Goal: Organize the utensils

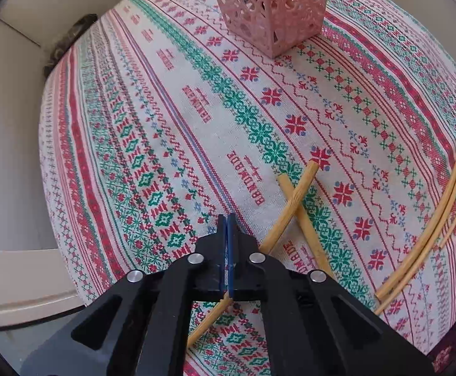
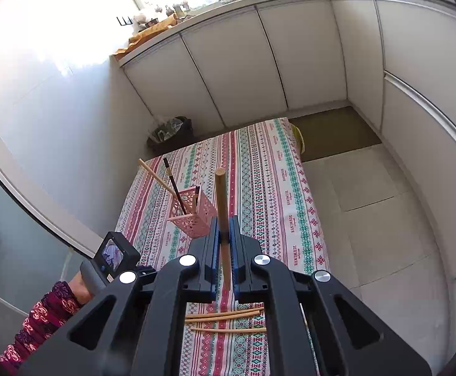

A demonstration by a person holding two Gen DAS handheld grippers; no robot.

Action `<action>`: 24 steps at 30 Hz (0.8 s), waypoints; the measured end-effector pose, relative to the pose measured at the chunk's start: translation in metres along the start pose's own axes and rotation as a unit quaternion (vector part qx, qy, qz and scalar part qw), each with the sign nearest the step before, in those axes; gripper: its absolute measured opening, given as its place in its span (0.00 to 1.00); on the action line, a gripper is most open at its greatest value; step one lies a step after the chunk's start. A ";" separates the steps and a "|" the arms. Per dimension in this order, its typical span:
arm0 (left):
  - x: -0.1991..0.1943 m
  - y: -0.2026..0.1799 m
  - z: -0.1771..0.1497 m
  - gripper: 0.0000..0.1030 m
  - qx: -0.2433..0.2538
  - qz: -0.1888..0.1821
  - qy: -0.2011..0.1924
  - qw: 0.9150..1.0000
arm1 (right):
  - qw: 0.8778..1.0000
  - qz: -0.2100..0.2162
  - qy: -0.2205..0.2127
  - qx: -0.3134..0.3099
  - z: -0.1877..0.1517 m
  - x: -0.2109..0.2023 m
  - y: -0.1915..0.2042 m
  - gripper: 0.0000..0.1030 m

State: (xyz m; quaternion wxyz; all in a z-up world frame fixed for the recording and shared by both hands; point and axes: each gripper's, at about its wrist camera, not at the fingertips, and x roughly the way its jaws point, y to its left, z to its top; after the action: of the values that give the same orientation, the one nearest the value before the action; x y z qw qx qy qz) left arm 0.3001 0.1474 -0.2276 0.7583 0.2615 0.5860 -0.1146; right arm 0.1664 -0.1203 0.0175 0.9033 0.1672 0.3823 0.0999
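Note:
A pink perforated holder [image 1: 270, 6] stands on the patterned tablecloth [image 1: 152, 119]; in the right wrist view the holder [image 2: 192, 216] has a wooden chopstick and a dark chopstick in it. My left gripper [image 1: 227, 219] is shut and empty, just left of two crossed wooden chopsticks [image 1: 293, 206] lying on the cloth. Several thin bamboo sticks [image 1: 428, 225] lie at the right. My right gripper [image 2: 225, 222] is shut on a wooden chopstick [image 2: 222, 206], held upright above the table to the right of the holder.
White cabinets [image 2: 243, 62] stand beyond the table, with a cluttered counter on top. A dark bin [image 2: 171, 133] sits at the table's far end. The tiled floor [image 2: 384, 213] lies to the right. The left gripper's camera [image 2: 112, 258] and a sleeved arm show at lower left.

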 end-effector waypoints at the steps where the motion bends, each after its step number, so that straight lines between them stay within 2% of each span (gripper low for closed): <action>1: -0.002 -0.001 -0.003 0.00 -0.015 0.001 -0.009 1.000 | 1.000 0.001 0.000 0.001 0.000 -0.001 0.001 0.06; 4: -0.022 0.008 -0.022 0.00 -0.098 -0.035 -0.061 0.993 | 1.000 -0.003 -0.005 -0.005 -0.004 -0.005 0.005 0.06; 7: -0.062 0.016 -0.043 0.00 -0.162 -0.081 -0.128 0.975 | 1.000 -0.021 -0.007 -0.015 -0.007 -0.006 0.011 0.06; 9: -0.089 0.019 -0.053 0.00 -0.174 -0.094 -0.161 0.967 | 0.999 -0.028 -0.004 -0.020 -0.009 -0.006 0.014 0.06; 11: -0.102 0.016 -0.049 0.00 -0.160 -0.087 -0.169 0.969 | 0.999 -0.037 -0.006 -0.031 -0.012 -0.006 0.021 0.06; 12: -0.104 0.013 -0.048 0.00 -0.143 -0.081 -0.158 0.974 | 0.999 -0.039 -0.008 -0.037 -0.014 -0.006 0.025 0.06; 13: -0.100 0.014 -0.044 0.05 -0.129 -0.060 -0.140 0.980 | 0.999 -0.036 -0.006 -0.039 -0.017 -0.006 0.028 0.06; 15: -0.080 0.016 -0.033 0.23 -0.100 -0.012 -0.092 0.991 | 0.999 -0.027 0.000 -0.040 -0.022 -0.007 0.032 0.06; 16: -0.070 0.018 -0.030 0.38 -0.086 0.003 -0.073 0.994 | 0.999 -0.025 0.002 -0.043 -0.025 -0.008 0.034 0.06; 17: -0.060 0.019 -0.028 0.46 -0.070 0.017 -0.060 0.996 | 0.999 -0.026 0.003 -0.047 -0.027 -0.009 0.035 0.06; 20: -0.027 0.016 -0.021 0.50 -0.022 0.030 -0.010 0.999 | 0.998 -0.027 0.013 -0.049 -0.033 -0.007 0.034 0.06; 22: -0.016 0.011 -0.013 0.50 0.008 0.037 0.001 0.999 | 0.998 -0.028 0.021 -0.045 -0.034 -0.004 0.030 0.06; 24: -0.012 0.009 -0.007 0.50 0.025 0.024 0.005 0.999 | 0.998 -0.028 0.025 -0.041 -0.034 0.000 0.027 0.06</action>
State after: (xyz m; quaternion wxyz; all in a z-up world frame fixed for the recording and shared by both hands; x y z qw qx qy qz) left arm 0.2949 0.1569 -0.2154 0.7514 0.2942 0.5802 -0.1098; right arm 0.1404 -0.0876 0.0060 0.9019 0.1170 0.4050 0.0941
